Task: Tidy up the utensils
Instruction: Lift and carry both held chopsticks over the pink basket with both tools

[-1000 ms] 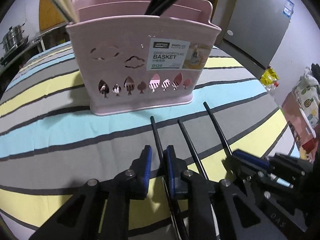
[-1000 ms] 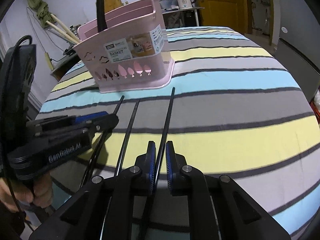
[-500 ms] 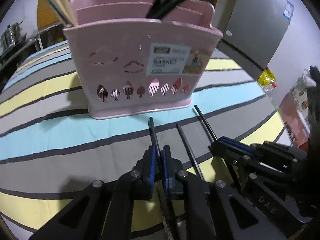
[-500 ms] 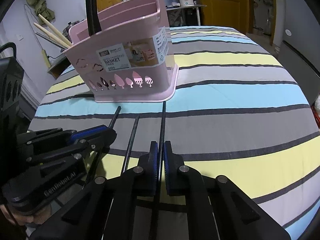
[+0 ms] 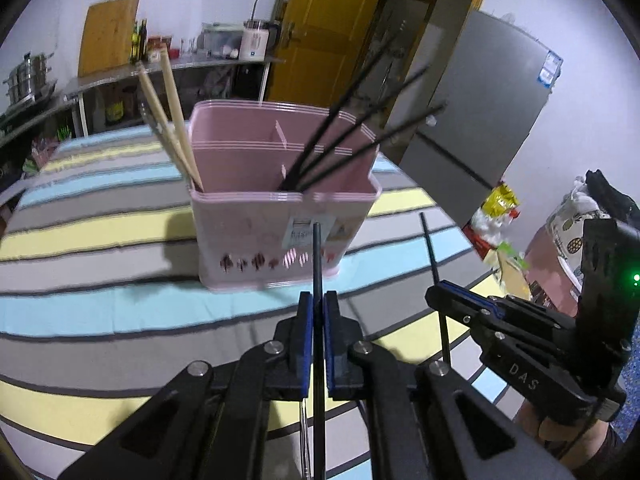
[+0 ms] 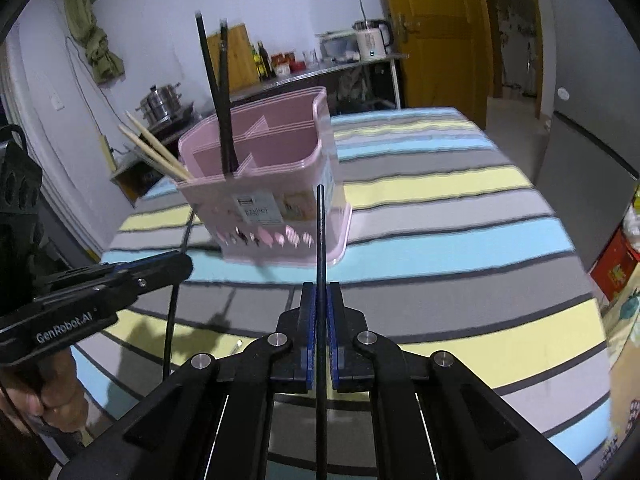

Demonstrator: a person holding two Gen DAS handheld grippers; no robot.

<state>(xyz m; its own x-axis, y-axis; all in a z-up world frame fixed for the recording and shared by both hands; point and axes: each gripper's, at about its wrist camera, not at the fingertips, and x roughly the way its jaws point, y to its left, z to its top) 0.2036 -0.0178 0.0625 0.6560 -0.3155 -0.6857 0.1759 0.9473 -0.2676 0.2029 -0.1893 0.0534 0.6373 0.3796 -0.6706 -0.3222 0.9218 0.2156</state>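
Observation:
A pink utensil basket (image 5: 280, 208) (image 6: 280, 184) stands on the striped tablecloth. It holds several black chopsticks (image 5: 360, 120) on its right side and two wooden chopsticks (image 5: 172, 120) on its left. My left gripper (image 5: 316, 300) is shut on a black chopstick (image 5: 317, 256), held above the table in front of the basket. My right gripper (image 6: 320, 292) is shut on another black chopstick (image 6: 320, 232), also lifted. In the left wrist view the right gripper (image 5: 440, 292) is to the right with its chopstick (image 5: 434, 264).
The striped tablecloth (image 6: 440, 232) covers the table. A grey fridge (image 5: 480, 112) and a yellow door (image 5: 320, 32) stand behind. A steel counter with a kettle (image 6: 370, 42), pots and bottles runs along the back wall. Snack bags (image 5: 496, 208) lie off the right edge.
Both grippers closed on a black chopstick lying on the cloth, then lifted them up off the table; the view now looks down into the basket.

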